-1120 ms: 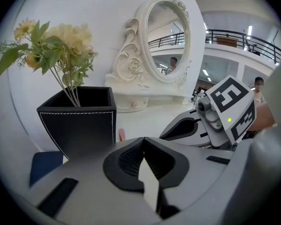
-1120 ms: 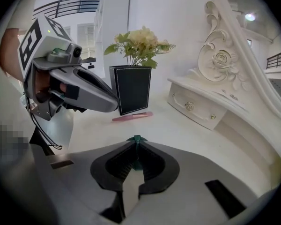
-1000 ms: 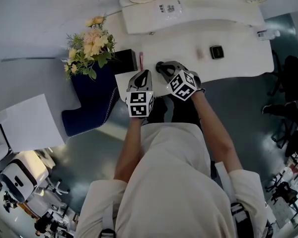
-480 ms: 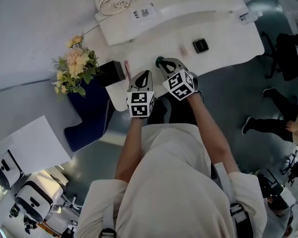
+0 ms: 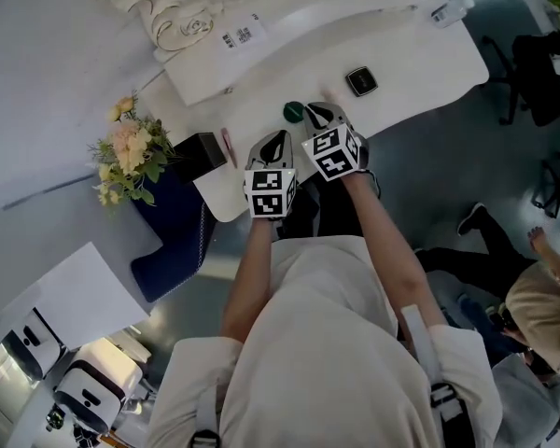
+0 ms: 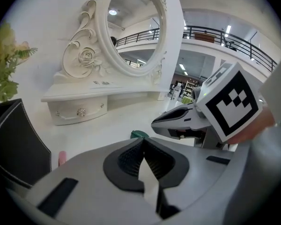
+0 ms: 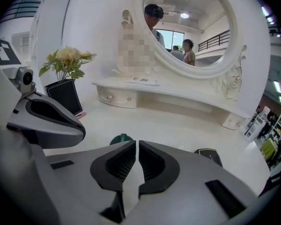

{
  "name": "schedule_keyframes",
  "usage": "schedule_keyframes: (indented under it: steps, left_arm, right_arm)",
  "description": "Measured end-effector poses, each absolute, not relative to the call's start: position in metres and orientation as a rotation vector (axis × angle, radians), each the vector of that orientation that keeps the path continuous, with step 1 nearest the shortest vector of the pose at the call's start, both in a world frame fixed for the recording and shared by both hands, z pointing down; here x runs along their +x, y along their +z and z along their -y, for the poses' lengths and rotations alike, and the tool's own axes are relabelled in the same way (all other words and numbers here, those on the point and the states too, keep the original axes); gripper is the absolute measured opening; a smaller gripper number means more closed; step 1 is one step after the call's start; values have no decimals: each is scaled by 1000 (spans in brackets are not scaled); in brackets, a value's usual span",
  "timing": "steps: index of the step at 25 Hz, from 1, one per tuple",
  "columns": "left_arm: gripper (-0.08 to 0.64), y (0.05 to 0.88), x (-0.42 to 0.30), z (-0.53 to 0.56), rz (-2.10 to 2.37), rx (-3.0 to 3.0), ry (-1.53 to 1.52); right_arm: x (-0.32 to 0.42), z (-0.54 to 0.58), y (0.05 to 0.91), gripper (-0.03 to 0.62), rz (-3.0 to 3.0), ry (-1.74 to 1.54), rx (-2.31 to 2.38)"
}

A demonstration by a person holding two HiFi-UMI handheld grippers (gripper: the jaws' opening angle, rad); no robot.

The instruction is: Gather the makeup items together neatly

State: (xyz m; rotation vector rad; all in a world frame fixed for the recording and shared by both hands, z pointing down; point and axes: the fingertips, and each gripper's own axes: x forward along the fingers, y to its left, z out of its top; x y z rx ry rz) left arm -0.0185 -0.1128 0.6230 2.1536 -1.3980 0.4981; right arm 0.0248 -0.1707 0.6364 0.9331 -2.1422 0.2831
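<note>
Moved: my right gripper point(image 5: 315, 113) has drifted nearer the black compact point(image 5: 360, 81).
Jaws: right gripper and left gripper point(image 5: 273, 140) both pressed together, empty.
Makeup: green pot point(image 5: 293, 111) just beside the right tip; pink lipstick point(image 5: 227, 146) by the black box point(image 5: 202, 153).

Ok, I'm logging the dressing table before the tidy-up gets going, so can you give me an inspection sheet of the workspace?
Surface: white dressing table, glossy.
Job's things: green round item, black compact and pink stick lie apart, not yet gathered.
Clutter: black box with flowers at the table's left end.
Grippers: left tool and right tool are both shut with nothing between the jaws, side by side over the table's near edge.
Cables: nothing seen.
Surroundings: oval mirror on a drawer base at the back; another person on the floor to the right.
</note>
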Motion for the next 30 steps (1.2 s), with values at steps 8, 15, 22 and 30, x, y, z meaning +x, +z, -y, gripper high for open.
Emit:
schedule_keyframes:
  steps: [8,15,22,30]
  left_arm:
    - [15,624,-27,115,1414,2139,513]
    - [15,622,-56,101,1494,2069,493]
    - [15,616,-104,73,1629,1963,441]
    - [15,619,-155,21,1740,1824,424]
  right_arm:
    - [15,170,639,54,2172,323,922]
    - [-28,148,633,55,2258,366,837]
    - [-84,116,631,57,2306,393,744]
    - [-148,69,635,152,2371,417,639]
